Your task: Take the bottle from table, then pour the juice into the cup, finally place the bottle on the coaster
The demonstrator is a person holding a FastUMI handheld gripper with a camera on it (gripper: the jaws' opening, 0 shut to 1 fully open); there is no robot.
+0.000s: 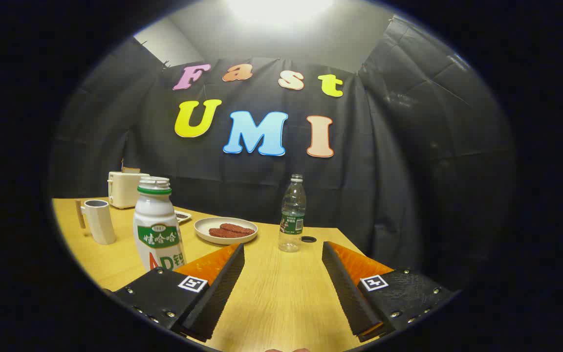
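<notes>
A white juice bottle [157, 225] with a green collar and label stands upright on the wooden table [276, 293], just beyond my left finger [215, 288] and partly hidden by it. A white cup [99, 221] with a wooden handle stands further left and behind the bottle. My gripper [283, 254] is open, its fingers spread wide over bare table with nothing between them. The bottle is outside the gap, to the left.
A white plate [225, 230] with two brown patties sits beyond the fingers, a small dish [182, 215] behind the bottle. A clear water bottle [292, 213] stands ahead, near a round hole [308, 239] in the table. A cream toaster [125, 188] is at the back left.
</notes>
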